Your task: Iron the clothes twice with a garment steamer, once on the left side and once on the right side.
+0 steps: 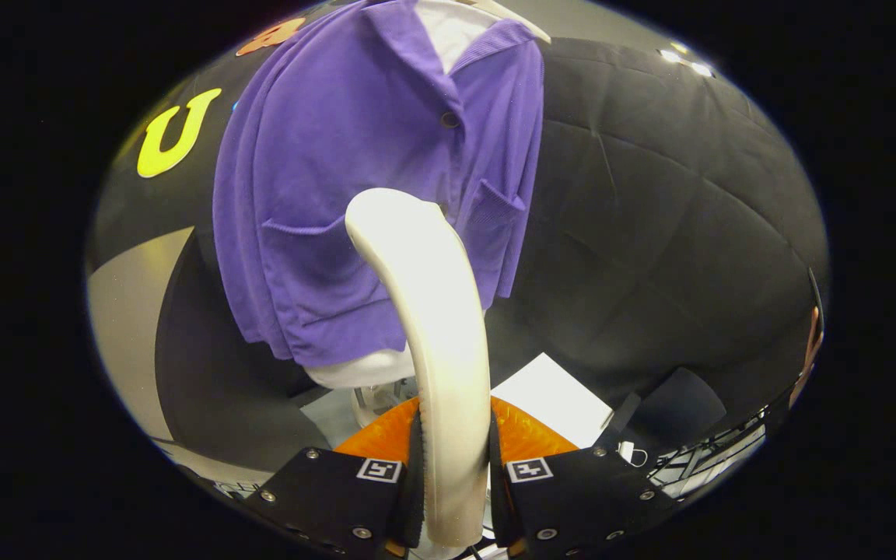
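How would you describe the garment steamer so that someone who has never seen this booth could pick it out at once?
Start at the purple shirt hanging before the black booth wall. Just in front of it rises the garment steamer, its handle clamped between the gripper fingers. It is the only smooth, cream-white curved shape against the purple cloth.

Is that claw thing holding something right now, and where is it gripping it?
Yes. The gripper is shut on the garment steamer, both fingers pressing the lower end of its curved white handle.
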`<state>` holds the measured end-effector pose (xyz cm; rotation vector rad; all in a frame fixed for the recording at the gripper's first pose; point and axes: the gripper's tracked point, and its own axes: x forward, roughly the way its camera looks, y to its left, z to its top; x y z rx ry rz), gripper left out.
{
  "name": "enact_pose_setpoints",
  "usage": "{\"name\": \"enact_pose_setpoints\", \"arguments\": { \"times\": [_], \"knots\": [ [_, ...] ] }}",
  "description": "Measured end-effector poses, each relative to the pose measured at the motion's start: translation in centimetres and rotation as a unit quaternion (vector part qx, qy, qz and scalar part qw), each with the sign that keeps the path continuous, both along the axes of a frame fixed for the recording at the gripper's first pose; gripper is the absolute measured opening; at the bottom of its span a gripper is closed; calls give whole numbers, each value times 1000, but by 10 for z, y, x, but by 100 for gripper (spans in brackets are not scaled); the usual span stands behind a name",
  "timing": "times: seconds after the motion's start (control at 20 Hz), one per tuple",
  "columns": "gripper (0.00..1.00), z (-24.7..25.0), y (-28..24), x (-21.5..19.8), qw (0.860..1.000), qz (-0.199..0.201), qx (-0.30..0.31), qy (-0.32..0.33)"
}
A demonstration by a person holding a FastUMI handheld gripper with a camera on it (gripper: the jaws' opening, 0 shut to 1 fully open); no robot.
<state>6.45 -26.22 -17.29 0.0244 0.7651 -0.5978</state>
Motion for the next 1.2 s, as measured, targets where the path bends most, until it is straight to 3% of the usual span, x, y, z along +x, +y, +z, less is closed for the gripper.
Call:
{"name": "enact_pose_setpoints", "arguments": {
  "times": [0.25, 0.55, 0.95, 1.2],
  "knots": [
    [35, 22, -22, 8, 1000, 0, 0, -21],
    [35, 83, -52, 36, 997, 2, -23, -80],
    [34, 146, -105, 76, 990, -25, -45, -132],
    [34, 189, -123, 105, 978, -44, -44, -198]
  ]
}}
